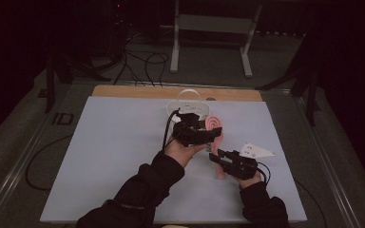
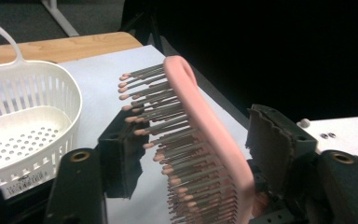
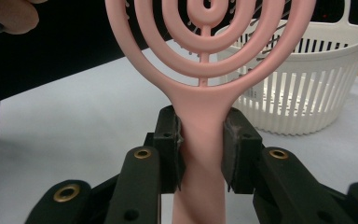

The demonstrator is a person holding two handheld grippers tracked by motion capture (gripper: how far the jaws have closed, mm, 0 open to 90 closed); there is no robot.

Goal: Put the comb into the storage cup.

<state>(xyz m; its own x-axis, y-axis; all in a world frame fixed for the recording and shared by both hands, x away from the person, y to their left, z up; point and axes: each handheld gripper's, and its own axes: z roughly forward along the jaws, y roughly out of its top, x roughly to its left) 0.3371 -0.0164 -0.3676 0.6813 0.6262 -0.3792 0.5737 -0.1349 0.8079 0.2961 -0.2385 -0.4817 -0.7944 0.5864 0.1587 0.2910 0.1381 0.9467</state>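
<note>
Right gripper view: the right tongs (image 3: 202, 140) clamp the handle of the pink hairbrush (image 3: 205, 60), with both pads pressed against its neck. In the left gripper view, the left tongs (image 2: 200, 149) straddle the brush head, bristles facing one pad; the pads do not yet press on it. The brush is held above the worktop (image 1: 114, 156), just in front of the white slotted basket (image 2: 32, 107).

To perform the transfer well, close the left tongs squarely on the head rim, not the bristles, before the right tongs let go.

Count: one hairbrush, one basket, two tongs.
</note>
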